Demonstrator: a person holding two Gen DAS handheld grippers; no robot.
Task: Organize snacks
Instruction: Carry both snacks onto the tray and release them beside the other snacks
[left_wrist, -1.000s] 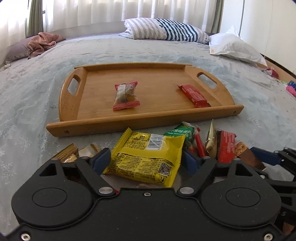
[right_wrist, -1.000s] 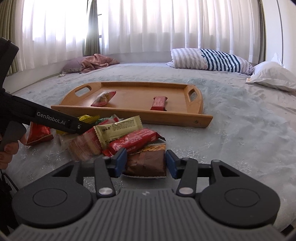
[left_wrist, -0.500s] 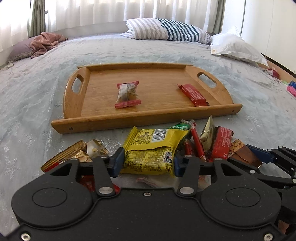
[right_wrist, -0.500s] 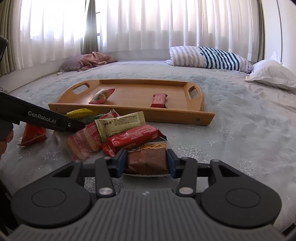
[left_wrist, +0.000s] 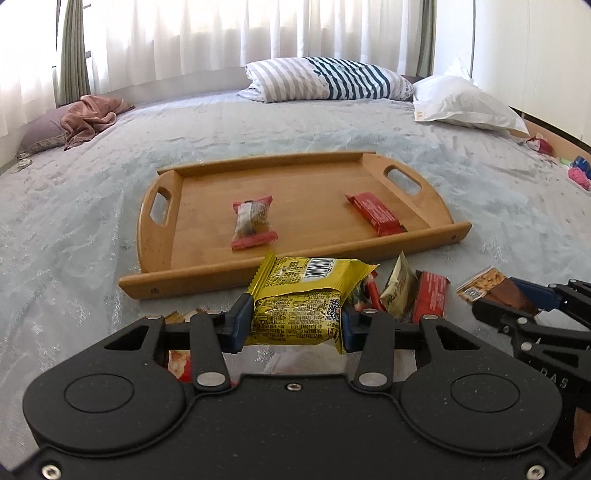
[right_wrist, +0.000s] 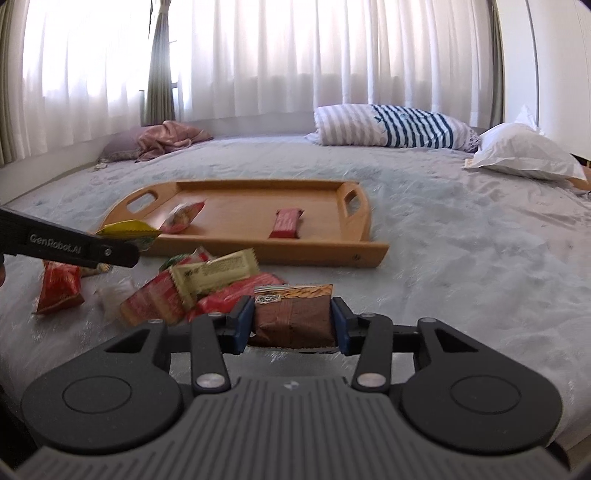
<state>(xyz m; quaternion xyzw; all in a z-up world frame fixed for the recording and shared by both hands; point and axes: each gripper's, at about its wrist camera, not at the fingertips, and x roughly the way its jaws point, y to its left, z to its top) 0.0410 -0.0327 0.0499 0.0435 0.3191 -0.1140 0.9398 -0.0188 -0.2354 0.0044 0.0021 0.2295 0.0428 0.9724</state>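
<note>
Your left tool (left_wrist: 293, 325) is clamped on the yellow packet (left_wrist: 303, 299), blue pads pinching its lower half while the barcode end stands free above them. Your right tool (right_wrist: 293, 325) is closed on the brown packet (right_wrist: 293, 319), gripping it across its width, with the printed nut end poking out ahead. Both packets look clear of the bed, though the right one sits very close to the heap.

Just beyond the tools lies the snack pile (right_wrist: 207, 288) on the bedspread (right_wrist: 461, 258): red wrappers, a pale green one, a gold sachet. Past that sits the wooden tray (left_wrist: 155, 254), holding a clear-and-red snack bag (left_wrist: 253, 223) near the middle and a red bar (left_wrist: 373, 214) toward the right handle.

Watch the risks now. These wrappers are slick and puffy, so a shallow pinch could let one slide out as you carry it, and the yellow one is held low with its top flopping. The tray's near rim stands up between you and the floor of the tray; come in too flat and a packet catches on it. Your two tools are near each other, so crossing paths could knock them together. And dropping onto the snacks already on the tray would stack rather than sort them.
</note>
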